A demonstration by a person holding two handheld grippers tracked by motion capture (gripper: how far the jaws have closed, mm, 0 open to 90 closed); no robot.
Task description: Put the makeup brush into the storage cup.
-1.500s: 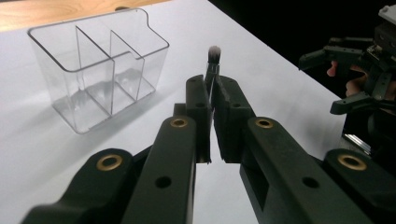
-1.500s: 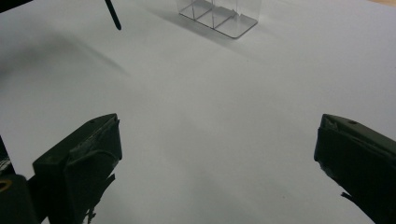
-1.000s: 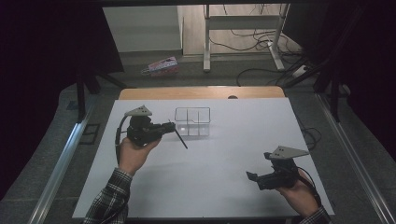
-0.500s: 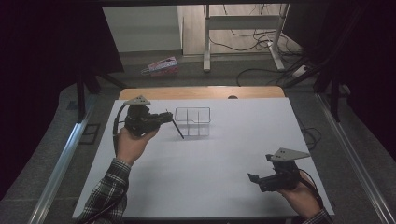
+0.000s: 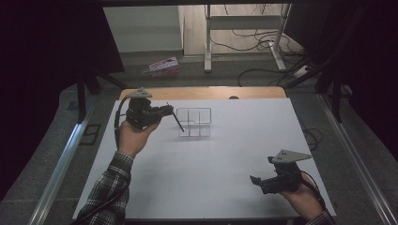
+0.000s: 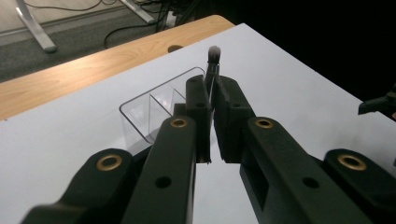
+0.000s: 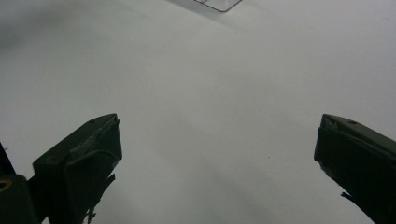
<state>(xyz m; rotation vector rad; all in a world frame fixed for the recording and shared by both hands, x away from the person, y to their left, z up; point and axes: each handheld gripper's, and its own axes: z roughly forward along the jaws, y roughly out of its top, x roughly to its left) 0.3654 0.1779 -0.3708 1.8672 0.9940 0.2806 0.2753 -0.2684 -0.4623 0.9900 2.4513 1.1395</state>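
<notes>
Left gripper (image 5: 168, 110) clamped on brush (image 6: 213, 60), lifted closer to organizer (image 5: 195, 122) than a second ago, brush now just left of it. Drop-in likely next. Right gripper (image 5: 263, 180) gaping, empty, well right of organizer.

You are sitting in a lab or test room, not a home. Your desk (image 5: 234, 154) has a plain white top with a wood edge at the back. Dark black curtains (image 5: 47, 56) hang on both sides. Loose cables (image 5: 256, 40) lie on the grey floor (image 5: 141, 28) behind, near the metal legs of a stand (image 5: 209, 37).
</notes>
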